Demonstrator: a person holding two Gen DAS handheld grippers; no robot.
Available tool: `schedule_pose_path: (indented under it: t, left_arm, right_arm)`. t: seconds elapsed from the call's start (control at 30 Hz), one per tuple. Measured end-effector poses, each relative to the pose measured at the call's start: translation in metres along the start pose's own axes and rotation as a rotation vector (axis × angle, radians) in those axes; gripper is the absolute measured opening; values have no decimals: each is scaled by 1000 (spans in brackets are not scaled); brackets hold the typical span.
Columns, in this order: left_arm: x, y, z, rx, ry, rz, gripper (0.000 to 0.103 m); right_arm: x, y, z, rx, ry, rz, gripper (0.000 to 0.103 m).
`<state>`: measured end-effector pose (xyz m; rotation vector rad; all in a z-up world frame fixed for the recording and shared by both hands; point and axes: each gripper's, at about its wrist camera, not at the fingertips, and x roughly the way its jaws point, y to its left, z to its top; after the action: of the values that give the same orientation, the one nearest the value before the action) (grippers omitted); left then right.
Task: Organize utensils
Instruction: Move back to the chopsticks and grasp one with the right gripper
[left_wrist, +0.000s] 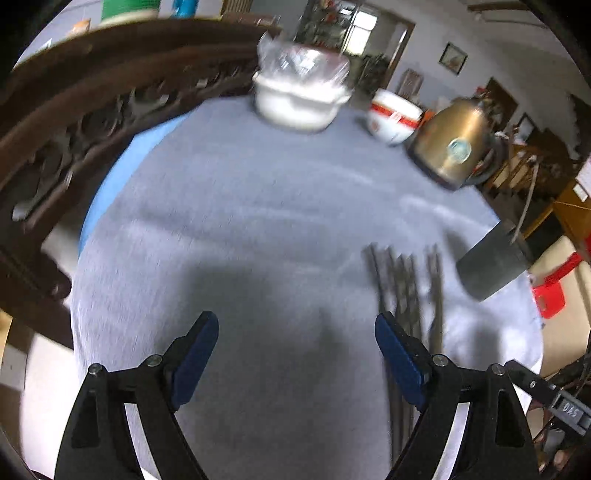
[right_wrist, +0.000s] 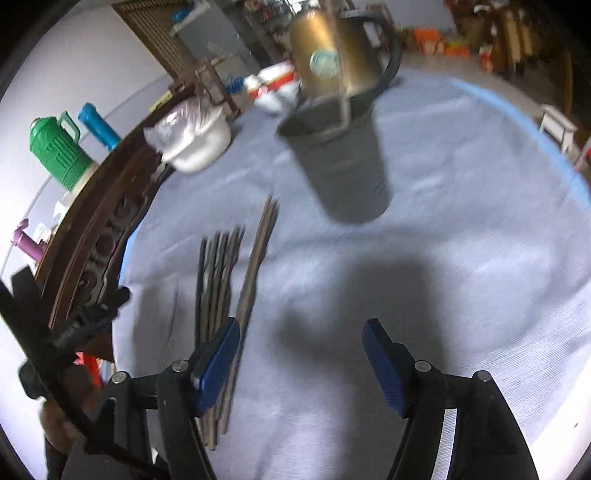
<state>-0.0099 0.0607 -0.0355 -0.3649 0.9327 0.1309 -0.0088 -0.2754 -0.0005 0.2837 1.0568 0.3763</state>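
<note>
Several dark chopsticks lie side by side on the grey tablecloth. In the right wrist view the chopsticks lie left of centre. A dark grey cup stands at their far right; in the right wrist view the cup holds at least one stick upright. My left gripper is open and empty, its right finger over the chopsticks' near part. My right gripper is open and empty, its left finger over the chopsticks' near ends.
A white covered pot, a red-and-white bowl and a brass kettle stand at the far side. A carved dark wood chair back borders the table's left. The left gripper's arm shows in the right wrist view.
</note>
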Motion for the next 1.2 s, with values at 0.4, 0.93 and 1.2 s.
schedule_pose_path:
  t: [0.4,0.93,1.2]
  left_arm:
    - [11,-7,-12,45,48,-26,87]
    - [17,-10,-13,60,70,-34,87]
    - [17,-21,-16,93,79,-43,87]
  right_arm:
    - [55,23,19,54,116,96,39]
    - [70,31,31,-56,243,8,8]
    - [60,3,32,6,248,18,14]
